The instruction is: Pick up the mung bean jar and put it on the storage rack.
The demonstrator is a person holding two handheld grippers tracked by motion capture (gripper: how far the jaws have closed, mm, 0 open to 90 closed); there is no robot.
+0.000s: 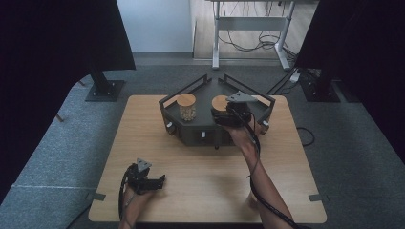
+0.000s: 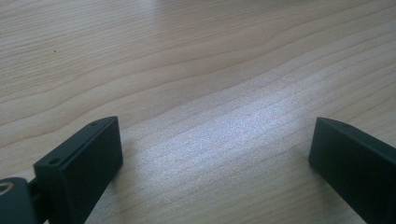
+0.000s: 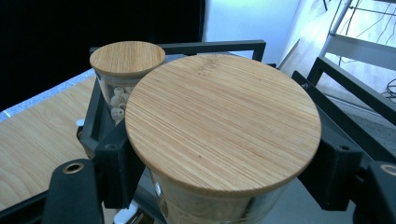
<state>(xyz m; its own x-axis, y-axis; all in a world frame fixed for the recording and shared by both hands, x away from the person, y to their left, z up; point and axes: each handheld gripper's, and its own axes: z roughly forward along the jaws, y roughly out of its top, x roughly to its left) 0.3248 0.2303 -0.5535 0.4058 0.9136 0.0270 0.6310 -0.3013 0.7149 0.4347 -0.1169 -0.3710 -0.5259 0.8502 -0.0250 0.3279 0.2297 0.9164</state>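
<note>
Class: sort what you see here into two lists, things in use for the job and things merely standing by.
In use:
right gripper, shut on the near jar
dark tray under it

Standing by:
second jar, lidded
left gripper, open over bare table

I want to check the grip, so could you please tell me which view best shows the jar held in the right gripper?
The right gripper view: the held jar sits close up, its wooden lid and glass wall between the black jaws. The high view shows the held jar small, partly behind the right gripper. The left gripper view looks at the table.
</note>
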